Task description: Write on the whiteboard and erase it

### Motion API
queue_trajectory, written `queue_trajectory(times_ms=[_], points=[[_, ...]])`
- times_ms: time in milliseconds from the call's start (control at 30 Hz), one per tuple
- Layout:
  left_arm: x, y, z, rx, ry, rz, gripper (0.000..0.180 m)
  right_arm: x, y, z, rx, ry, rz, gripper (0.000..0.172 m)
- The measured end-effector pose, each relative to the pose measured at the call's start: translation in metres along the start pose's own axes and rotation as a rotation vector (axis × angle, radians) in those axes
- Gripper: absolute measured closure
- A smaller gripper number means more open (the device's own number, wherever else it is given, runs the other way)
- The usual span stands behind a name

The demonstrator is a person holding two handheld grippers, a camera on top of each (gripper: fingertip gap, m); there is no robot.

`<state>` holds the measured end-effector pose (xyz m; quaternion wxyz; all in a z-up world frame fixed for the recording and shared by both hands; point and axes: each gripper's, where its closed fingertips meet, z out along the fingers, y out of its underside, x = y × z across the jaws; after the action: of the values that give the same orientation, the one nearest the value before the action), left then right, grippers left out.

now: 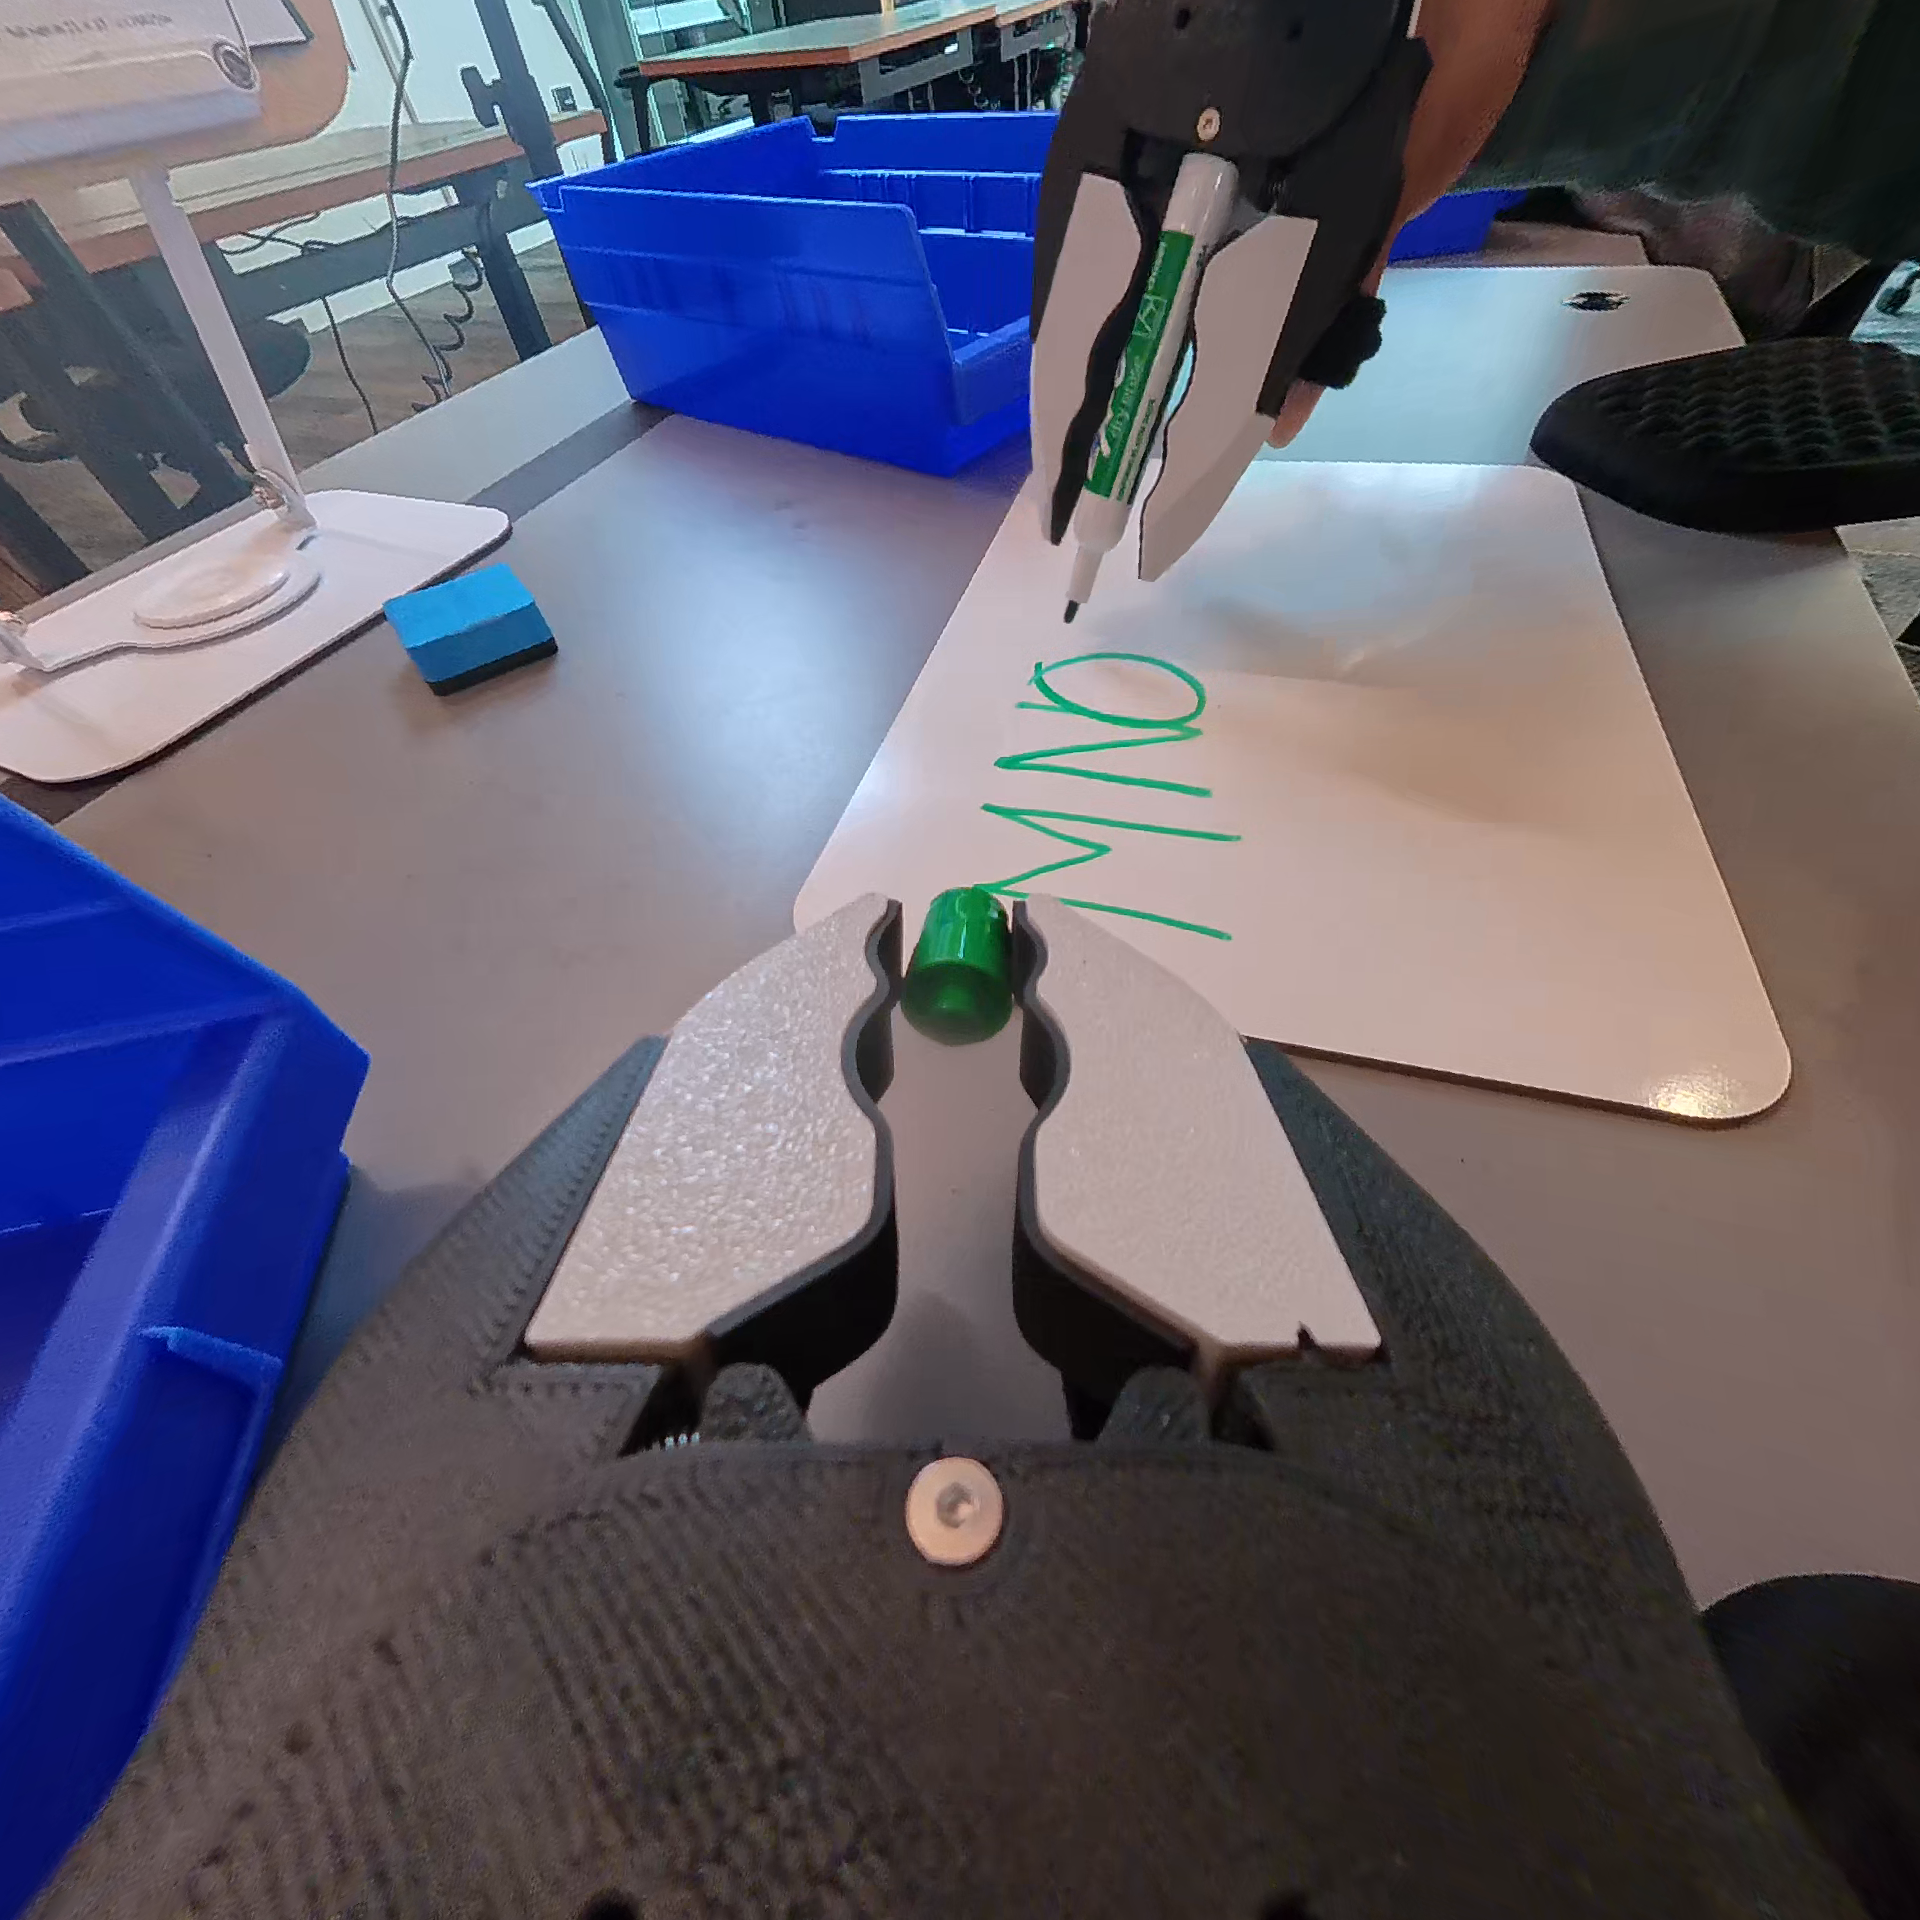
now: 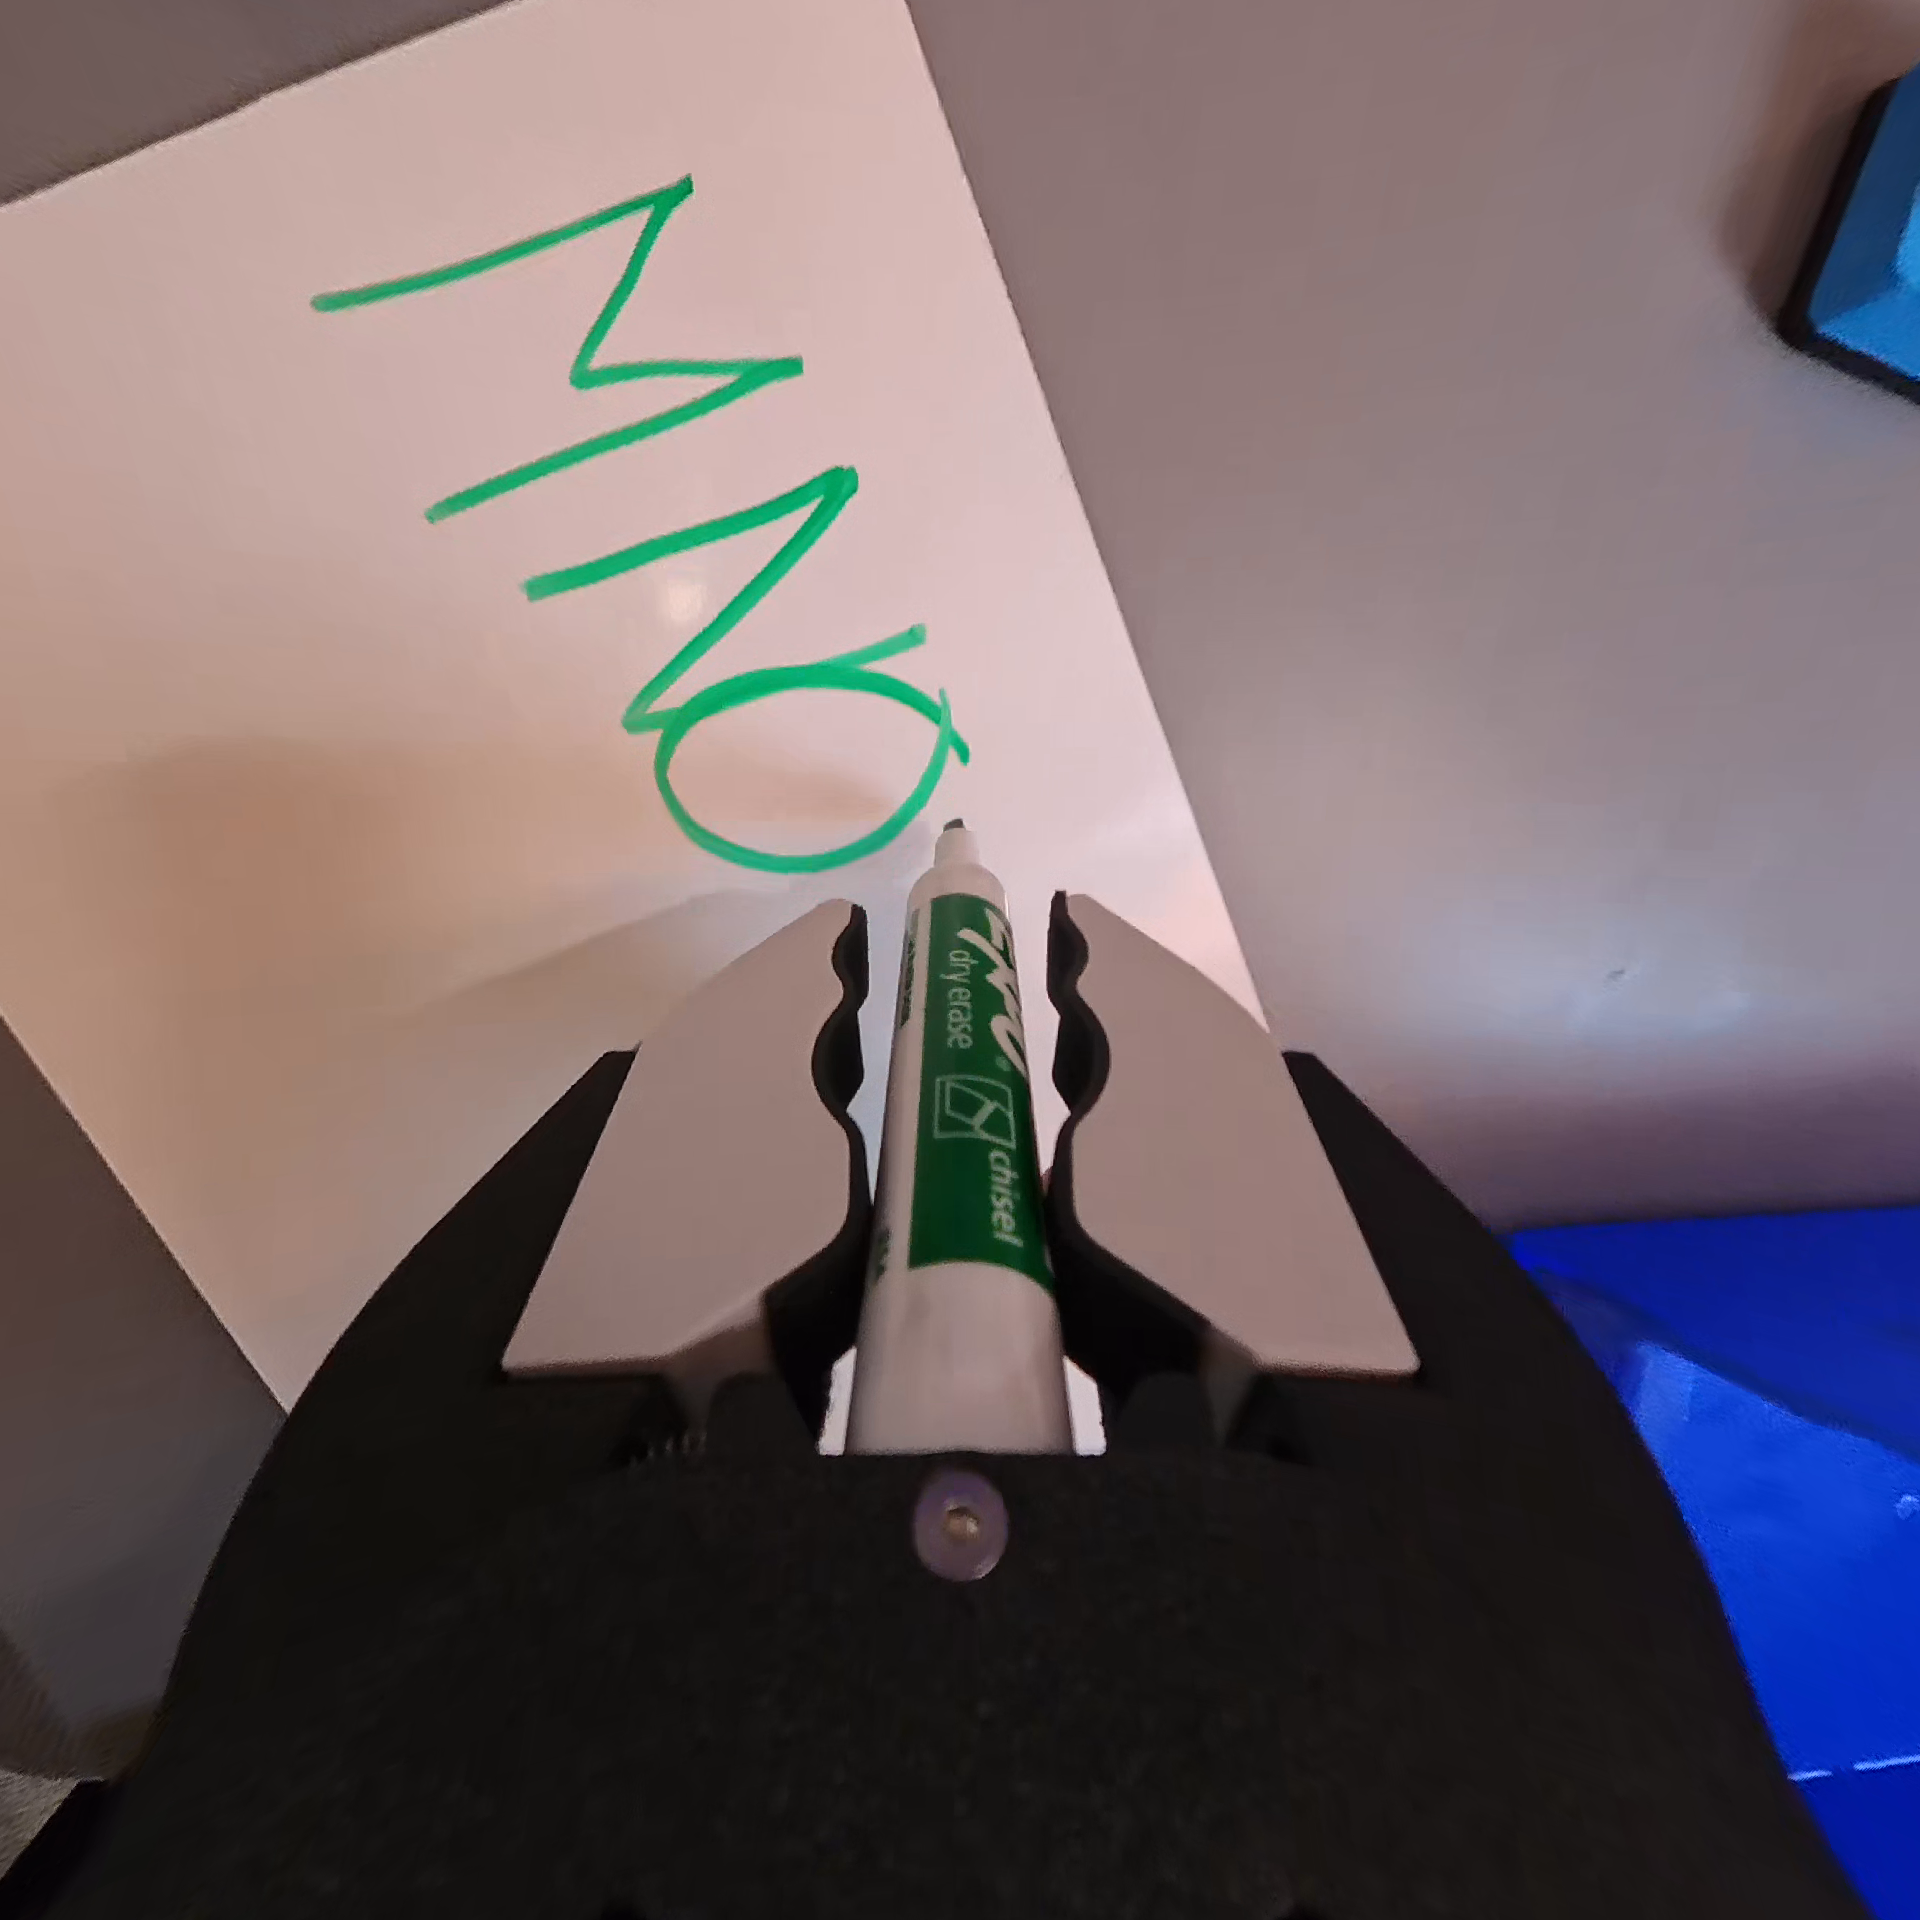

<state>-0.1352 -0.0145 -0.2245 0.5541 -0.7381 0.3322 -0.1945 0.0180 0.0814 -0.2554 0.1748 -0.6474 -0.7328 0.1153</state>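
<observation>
The left gripper [image 1: 958, 971] pinches a small green cap [image 1: 958, 977] between the tips of its two fingers [image 1: 790, 1049]. Both fingers press on the cap's sides. The cap sits just at the near corner of the white whiteboard [image 1: 1455, 883], which lies flat on the grey worktop [image 1: 623, 831].

The right gripper [image 2: 956, 935] pinches a green and white marker [image 2: 961, 1143]. The marker lies along the gap between its fingers [image 2: 717, 1122], gripped far back where the fingers narrow, and its dark tip [image 2: 954, 829] pokes out past the fingertips. The tip is just above the board, right beside the round end of the green writing [image 2: 727, 582]. I cannot tell if the tip touches the board.

Ahead of the left fingers and off to their left, a blue eraser [image 1: 470, 629] with a black bottom rests on the worktop, well apart from the board. Farther ahead stands a blue bin [image 1: 790, 301]. Another blue bin [image 1: 135, 1195] is close on the left of the left fingers. A white lamp base [image 1: 208, 623] sits past the eraser.
</observation>
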Motion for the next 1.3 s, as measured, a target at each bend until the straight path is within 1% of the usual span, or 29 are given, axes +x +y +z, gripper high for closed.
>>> queue_trajectory(times_ms=[500,633,800,867,933,1067,1133,1300], points=[[0.001,0.0,0.0,-0.002,-0.002,0.007,0.161,0.006,0.003,0.01,-0.012,0.004,0.022,0.138],[0.001,0.0,0.0,-0.002,-0.001,0.007,0.161,-0.008,0.009,0.006,-0.029,-0.037,0.021,0.138],[0.001,0.001,0.001,-0.005,-0.003,0.009,0.161,-0.044,0.019,-0.003,-0.068,-0.111,-0.02,0.138],[0.001,0.001,0.001,-0.007,-0.004,0.015,0.161,-0.048,0.019,-0.004,-0.076,-0.096,-0.042,0.138],[0.002,0.001,0.002,-0.011,-0.003,0.023,0.161,-0.042,0.015,-0.004,-0.061,-0.071,-0.038,0.138],[0.002,0.001,0.002,-0.009,-0.007,0.034,0.161,-0.012,0.003,-0.002,-0.006,0.001,0.001,0.138],[0.002,0.001,0.002,-0.008,-0.006,0.031,0.161,0.0,0.002,0.002,-0.005,0.015,0.013,0.138],[0.001,0.0,0.001,-0.005,-0.002,0.021,0.161,0.005,0.002,0.01,-0.012,0.002,0.017,0.138]])
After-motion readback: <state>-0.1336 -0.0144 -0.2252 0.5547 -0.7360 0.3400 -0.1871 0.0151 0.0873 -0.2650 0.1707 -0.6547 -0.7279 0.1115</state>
